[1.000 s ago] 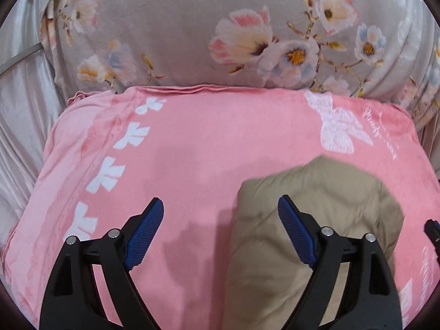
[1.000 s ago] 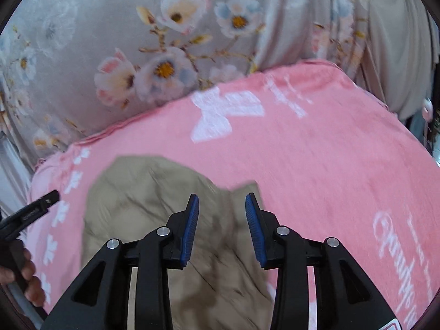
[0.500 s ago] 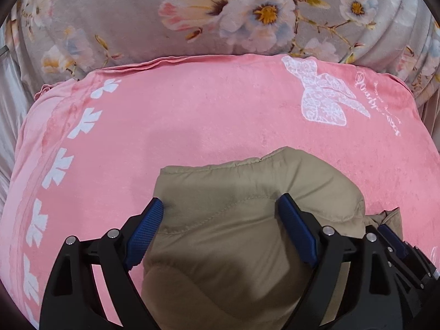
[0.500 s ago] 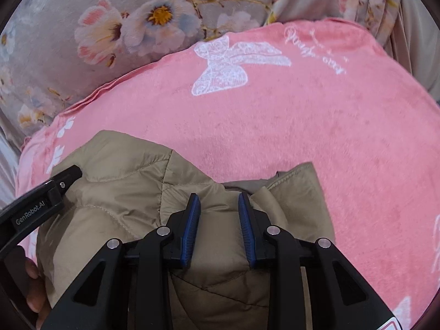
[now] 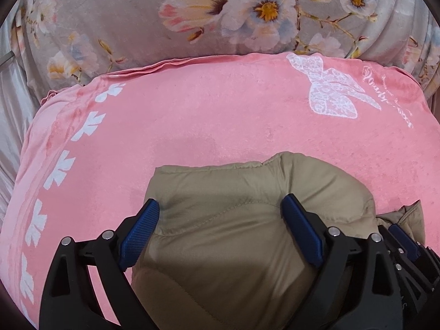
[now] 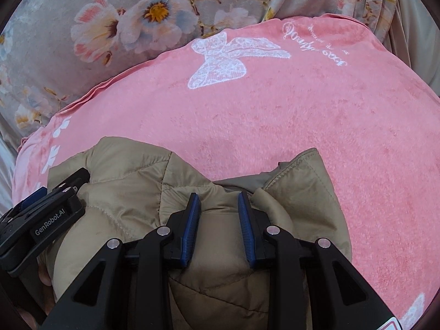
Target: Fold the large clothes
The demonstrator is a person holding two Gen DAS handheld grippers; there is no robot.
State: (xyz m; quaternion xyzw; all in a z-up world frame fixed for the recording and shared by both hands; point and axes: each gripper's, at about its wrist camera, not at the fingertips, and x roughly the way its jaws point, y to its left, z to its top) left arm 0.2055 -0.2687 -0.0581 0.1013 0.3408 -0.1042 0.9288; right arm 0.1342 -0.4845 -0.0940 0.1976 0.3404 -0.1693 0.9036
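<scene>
The left tongs stand wide apart, their blue pads straddling the top of a tan quilted jacket without pinching it, the fabric bulging up between them; the right tongs are drawn much closer, with a puffy ridge of the same jacket filling the gap between the pads, so they look clamped on that fold, though the gap is not fully closed; the two tools sit side by side, each showing at the edge of the other's view.

The jacket lies as a compact, rounded bundle toward the near edge of the bed, on a pink blanket printed with a white butterfly and a row of white leaf shapes along its left edge; beyond the blanket's far edge rises grey floral bedding.

As a judgement, the folding is well along: the garment is already gathered into a thick packet with layers stacked; what seems left is the loose flap sticking out on the right side, probably a collar or hem corner, which is not tucked, and a final flattening of the puffed top.

No box, basket or other container shows in either view.
</scene>
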